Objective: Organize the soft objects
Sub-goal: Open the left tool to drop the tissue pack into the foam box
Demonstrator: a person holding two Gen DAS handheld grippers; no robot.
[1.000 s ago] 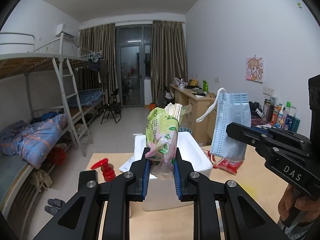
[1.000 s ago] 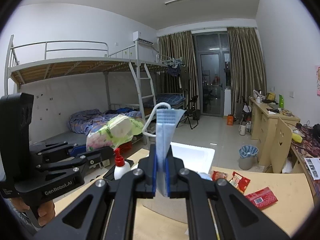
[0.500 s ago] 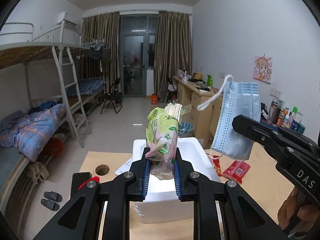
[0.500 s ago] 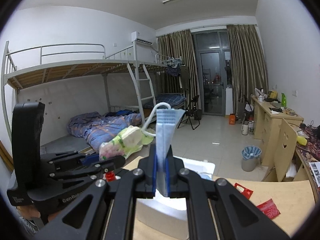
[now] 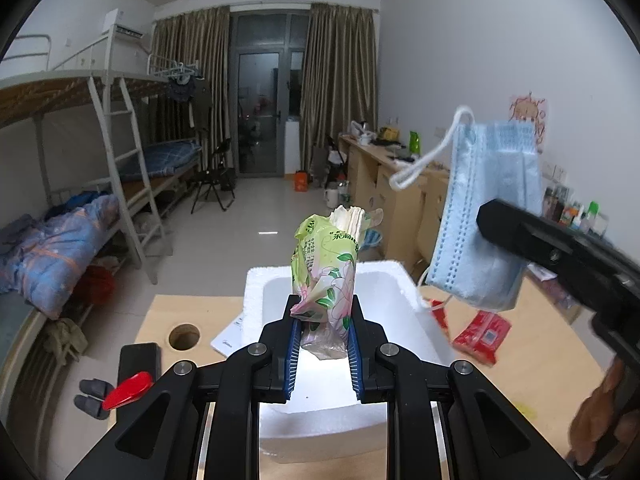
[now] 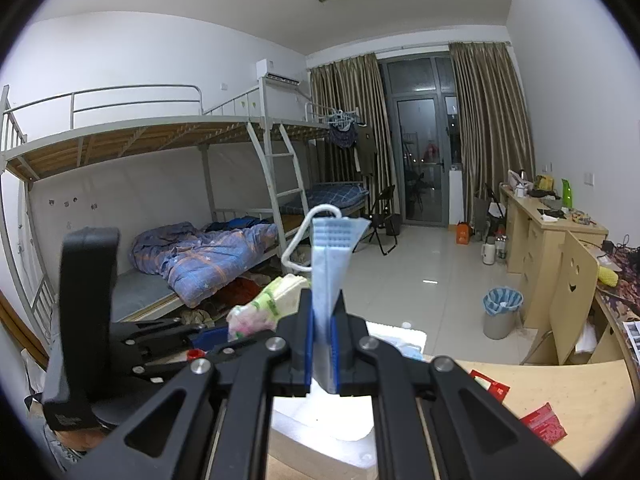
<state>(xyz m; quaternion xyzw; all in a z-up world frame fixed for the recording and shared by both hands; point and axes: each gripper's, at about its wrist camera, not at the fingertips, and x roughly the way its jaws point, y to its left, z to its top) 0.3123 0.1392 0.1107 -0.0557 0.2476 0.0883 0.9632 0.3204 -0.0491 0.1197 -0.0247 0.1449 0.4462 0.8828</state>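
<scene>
While the left gripper [image 5: 322, 350] is clamped on a green tissue pack [image 5: 326, 280] standing upright between its blue pads, the right gripper [image 6: 323, 354] pinches a folded blue face mask [image 6: 332, 268]. Both hang above a white foam box [image 5: 404, 300] on the wooden tabletop [image 5: 532, 364]. Red packets [image 5: 482, 332] lie right of the box.

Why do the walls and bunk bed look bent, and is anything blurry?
Both views are fisheye, so straight edges bow and corners go black. Left wrist view: the hand at lower right is smeared, the tissue pack sharp. Right wrist view: the face mask is crisp.
</scene>
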